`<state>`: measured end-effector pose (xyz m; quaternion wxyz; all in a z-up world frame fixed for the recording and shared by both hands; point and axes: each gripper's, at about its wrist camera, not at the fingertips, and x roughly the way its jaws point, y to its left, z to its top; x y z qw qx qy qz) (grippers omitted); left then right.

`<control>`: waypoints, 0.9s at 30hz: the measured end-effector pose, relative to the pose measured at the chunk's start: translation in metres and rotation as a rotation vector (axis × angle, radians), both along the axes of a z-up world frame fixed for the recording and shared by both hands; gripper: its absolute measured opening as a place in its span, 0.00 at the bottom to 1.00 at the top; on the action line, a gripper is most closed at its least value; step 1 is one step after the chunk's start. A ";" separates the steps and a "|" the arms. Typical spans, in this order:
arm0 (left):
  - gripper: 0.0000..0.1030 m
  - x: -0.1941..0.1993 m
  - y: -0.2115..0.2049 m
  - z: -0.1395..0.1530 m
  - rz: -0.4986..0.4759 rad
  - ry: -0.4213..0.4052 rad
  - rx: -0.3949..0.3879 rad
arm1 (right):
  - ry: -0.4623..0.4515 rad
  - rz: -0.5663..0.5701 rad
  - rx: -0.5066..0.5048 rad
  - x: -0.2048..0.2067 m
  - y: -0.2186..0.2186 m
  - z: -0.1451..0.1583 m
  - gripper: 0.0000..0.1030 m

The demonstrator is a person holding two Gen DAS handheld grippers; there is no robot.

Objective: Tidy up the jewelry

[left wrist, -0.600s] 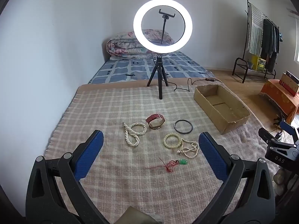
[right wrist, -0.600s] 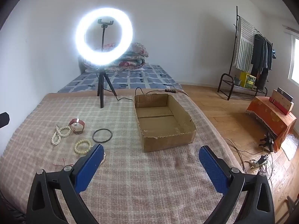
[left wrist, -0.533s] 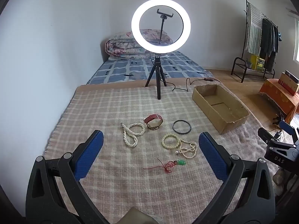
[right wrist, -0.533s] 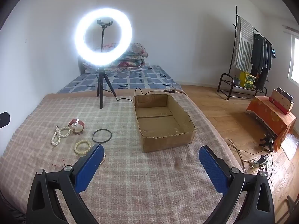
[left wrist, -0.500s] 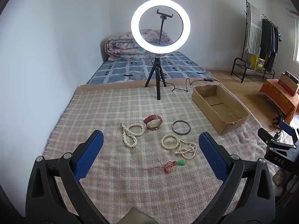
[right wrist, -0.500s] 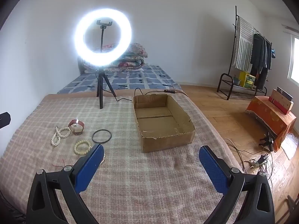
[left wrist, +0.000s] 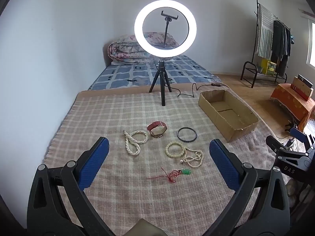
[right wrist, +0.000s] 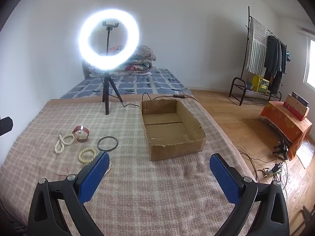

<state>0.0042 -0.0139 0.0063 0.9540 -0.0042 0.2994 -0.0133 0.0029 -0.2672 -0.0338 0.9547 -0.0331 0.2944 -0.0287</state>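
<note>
Several pieces of jewelry lie on a plaid blanket: a pearl necklace, a red watch, a black bangle, a cream bead bracelet, a second pearl strand and a red cord with a green pendant. My left gripper hovers open above them with nothing between its blue pads. My right gripper is open too, in front of an empty cardboard box. In the right wrist view the red watch and black bangle lie to the left.
A lit ring light on a black tripod stands at the blanket's far edge, its cable running behind the box. Beyond is a bed with folded quilts. A clothes rack and an orange-covered bench stand on the wooden floor to the right.
Both views have shifted only slightly; the jewelry and box lie where they were. Both grippers stay wide open.
</note>
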 end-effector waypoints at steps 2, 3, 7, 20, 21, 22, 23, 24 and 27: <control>1.00 -0.001 0.000 -0.001 0.002 -0.001 0.000 | 0.003 0.001 -0.001 0.000 0.001 -0.001 1.00; 1.00 -0.001 0.001 -0.001 0.002 -0.002 0.000 | 0.003 0.001 -0.002 0.000 0.001 -0.002 1.00; 1.00 -0.002 0.003 -0.001 0.004 -0.006 0.000 | -0.002 -0.005 -0.001 0.000 0.001 -0.003 1.00; 1.00 -0.002 0.002 0.000 0.007 -0.006 0.000 | 0.002 -0.012 0.005 0.002 -0.001 -0.004 1.00; 1.00 -0.002 0.002 0.000 0.005 -0.005 0.002 | 0.002 -0.011 0.006 0.002 -0.001 -0.004 1.00; 1.00 -0.002 0.002 0.000 0.004 -0.006 0.003 | 0.002 -0.011 0.005 0.001 -0.001 -0.004 1.00; 1.00 -0.002 0.002 0.000 0.004 -0.006 0.004 | 0.002 -0.011 0.005 0.002 -0.001 -0.004 1.00; 1.00 -0.002 0.002 0.000 0.004 -0.006 0.003 | 0.003 -0.011 0.005 0.002 -0.001 -0.004 1.00; 1.00 -0.001 0.002 0.001 0.004 -0.005 0.003 | 0.002 -0.012 0.006 0.002 -0.001 -0.004 1.00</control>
